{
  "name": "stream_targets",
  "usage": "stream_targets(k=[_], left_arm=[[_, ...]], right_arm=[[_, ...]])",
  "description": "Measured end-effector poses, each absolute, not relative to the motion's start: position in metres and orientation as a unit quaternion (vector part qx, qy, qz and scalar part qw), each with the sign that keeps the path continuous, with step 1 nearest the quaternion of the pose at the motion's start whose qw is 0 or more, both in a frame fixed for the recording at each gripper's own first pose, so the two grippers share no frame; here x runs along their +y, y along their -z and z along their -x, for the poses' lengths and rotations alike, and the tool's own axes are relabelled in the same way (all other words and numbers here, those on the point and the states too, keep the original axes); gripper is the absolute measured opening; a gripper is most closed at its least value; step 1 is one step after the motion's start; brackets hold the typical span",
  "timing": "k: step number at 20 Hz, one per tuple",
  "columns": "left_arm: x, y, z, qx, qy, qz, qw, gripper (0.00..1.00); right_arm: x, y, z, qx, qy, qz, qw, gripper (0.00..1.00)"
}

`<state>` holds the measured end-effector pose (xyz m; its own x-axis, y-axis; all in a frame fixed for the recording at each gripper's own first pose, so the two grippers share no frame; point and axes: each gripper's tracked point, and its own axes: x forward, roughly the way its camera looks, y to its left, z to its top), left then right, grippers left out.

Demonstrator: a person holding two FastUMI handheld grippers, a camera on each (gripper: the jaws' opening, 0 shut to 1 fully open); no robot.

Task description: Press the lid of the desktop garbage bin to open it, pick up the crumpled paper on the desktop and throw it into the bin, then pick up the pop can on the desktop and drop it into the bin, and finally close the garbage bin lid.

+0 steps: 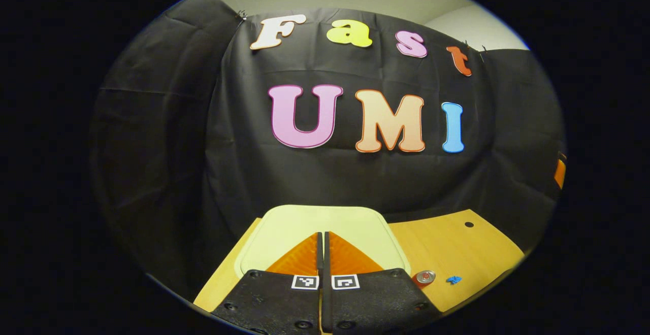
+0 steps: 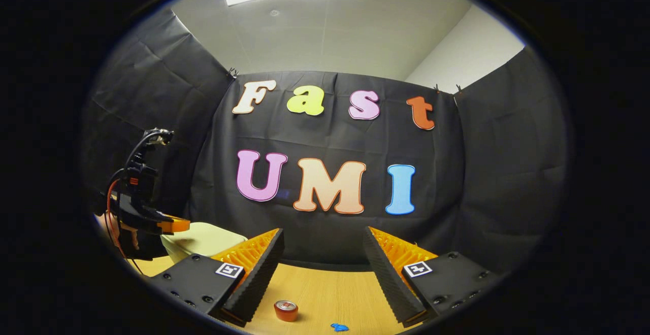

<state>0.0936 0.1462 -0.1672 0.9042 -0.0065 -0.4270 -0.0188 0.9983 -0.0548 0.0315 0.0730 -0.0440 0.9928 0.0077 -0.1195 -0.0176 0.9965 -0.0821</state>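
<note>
My left gripper [image 1: 323, 243] fingers pressed together, empty, above the closed bin lid [image 1: 325, 221], my right gripper [image 2: 322, 264] spread wide, empty — pop can [image 2: 286, 310] upright at 6 o'clock, label unreadable, small blue scrap [image 2: 339, 327] beside it on the table [image 2: 330, 289].

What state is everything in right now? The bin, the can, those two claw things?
Garbage bin: lid closed, left gripper above it.
Left gripper: jaws shut, holding nothing.
Right gripper: jaws wide open, empty, above the table.
Pop can: upright on the wooden table, untouched.
Small blue scrap: lying on the table beside the can, apart from it.
</note>
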Motion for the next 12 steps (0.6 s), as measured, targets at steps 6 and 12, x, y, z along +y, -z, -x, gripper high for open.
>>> stream_targets(k=[6, 12], left_arm=[[0.147, 0.184, -0.084, 0.244, 0.005, 0.028, 0.969, 0.00], [0.145, 0.188, -0.082, 0.253, 0.013, 0.030, 0.967, 0.00]], right_arm=[[0.073, 0.053, -0.030, 0.067, 0.006, 0.037, 0.997, 0.98], [0.070, 0.062, -0.025, 0.073, 0.015, 0.031, 0.997, 0.98]])
